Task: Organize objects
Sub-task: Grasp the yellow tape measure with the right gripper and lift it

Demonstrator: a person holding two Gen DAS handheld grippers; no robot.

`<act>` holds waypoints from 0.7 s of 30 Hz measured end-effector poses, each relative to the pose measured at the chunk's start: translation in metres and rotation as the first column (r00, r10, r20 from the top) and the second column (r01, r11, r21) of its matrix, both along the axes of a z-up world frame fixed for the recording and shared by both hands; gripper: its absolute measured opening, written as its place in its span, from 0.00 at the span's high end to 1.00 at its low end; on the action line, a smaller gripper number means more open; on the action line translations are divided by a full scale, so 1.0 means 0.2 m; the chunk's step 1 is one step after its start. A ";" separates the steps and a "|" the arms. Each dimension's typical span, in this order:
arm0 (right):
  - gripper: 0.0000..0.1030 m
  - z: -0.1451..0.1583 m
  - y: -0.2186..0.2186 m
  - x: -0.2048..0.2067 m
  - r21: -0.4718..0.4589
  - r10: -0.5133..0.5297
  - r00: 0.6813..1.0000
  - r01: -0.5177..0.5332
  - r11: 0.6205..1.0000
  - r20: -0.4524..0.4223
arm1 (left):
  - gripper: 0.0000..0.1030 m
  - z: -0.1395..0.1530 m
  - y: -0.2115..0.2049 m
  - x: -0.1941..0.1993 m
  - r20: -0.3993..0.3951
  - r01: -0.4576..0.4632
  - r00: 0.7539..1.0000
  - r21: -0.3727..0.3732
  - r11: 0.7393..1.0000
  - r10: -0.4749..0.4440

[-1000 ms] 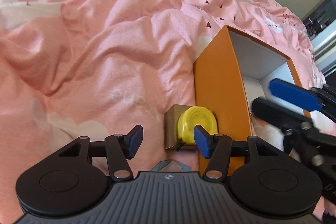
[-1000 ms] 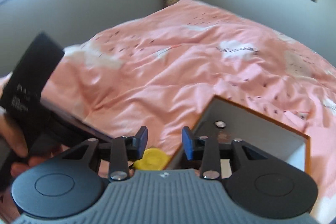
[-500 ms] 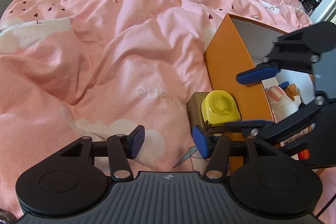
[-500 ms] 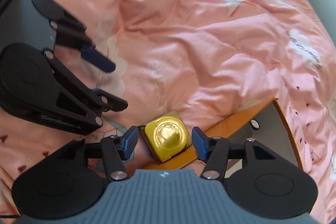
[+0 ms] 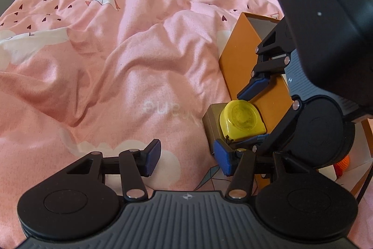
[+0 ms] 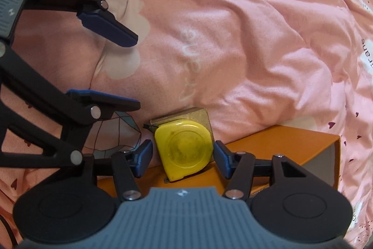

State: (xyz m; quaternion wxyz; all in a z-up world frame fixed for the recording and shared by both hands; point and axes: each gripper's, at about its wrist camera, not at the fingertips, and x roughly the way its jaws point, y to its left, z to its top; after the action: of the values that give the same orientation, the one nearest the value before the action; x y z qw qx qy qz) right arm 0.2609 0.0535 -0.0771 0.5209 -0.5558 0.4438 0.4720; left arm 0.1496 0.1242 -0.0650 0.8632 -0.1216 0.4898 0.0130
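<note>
While the pink, cloud-printed cotton bedspread [image 5: 130, 57] is filling the whole left of both views, the left gripper [image 5: 186, 156] is hovering over it with its fingers spread wide and nothing between them; it is reading as idle, and it is best kept clear of the other tool's approach. Further right, the yellow plastic tape measure [image 6: 184, 151] is lying flat on a small tan cardboard box [image 6: 200, 116], which is sitting on the bedspread, seemingly touching the outer wall of the orange open-topped cardboard box [image 6: 291, 141]. The right gripper [image 6: 183, 160] is straddling the tape measure, its blue pads open on either side and apparently not yet touching the case.

For a good pick, the pads should be closing squarely on the flat side faces, low enough to catch the body rather than the rounded edge, since smooth plastic is likely to slip. The small box beneath may be shifting on soft bedding, so a steady squeeze and a straight lift over the orange wall seem wise.
</note>
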 end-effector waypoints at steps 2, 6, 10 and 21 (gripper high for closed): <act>0.43 -0.01 0.00 0.00 0.004 -0.004 1.000 0.004 1.000 0.000 | 0.39 0.00 0.00 0.00 0.004 -0.002 1.000 0.000 1.000 0.002; 0.45 -0.01 0.00 0.00 0.012 -0.014 1.000 0.014 1.000 0.009 | 0.40 0.01 0.00 0.00 0.023 -0.008 1.000 0.002 1.000 0.008; 0.46 -0.01 -0.02 -0.02 0.027 -0.012 1.000 0.011 1.000 0.018 | 0.40 0.03 -0.01 -0.02 0.053 -0.019 0.998 0.023 1.000 0.018; 0.46 0.24 -0.13 -0.13 0.216 -0.033 0.992 0.005 0.976 0.123 | 0.43 0.13 -0.05 -0.05 0.179 0.033 0.983 0.089 0.996 -0.049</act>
State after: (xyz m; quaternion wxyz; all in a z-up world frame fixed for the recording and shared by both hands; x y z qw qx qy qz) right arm 0.2342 0.0280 -0.0301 0.6094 -0.5206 0.3618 0.4763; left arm 0.1392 0.1137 -0.0383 0.9086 -0.0753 0.4107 0.0050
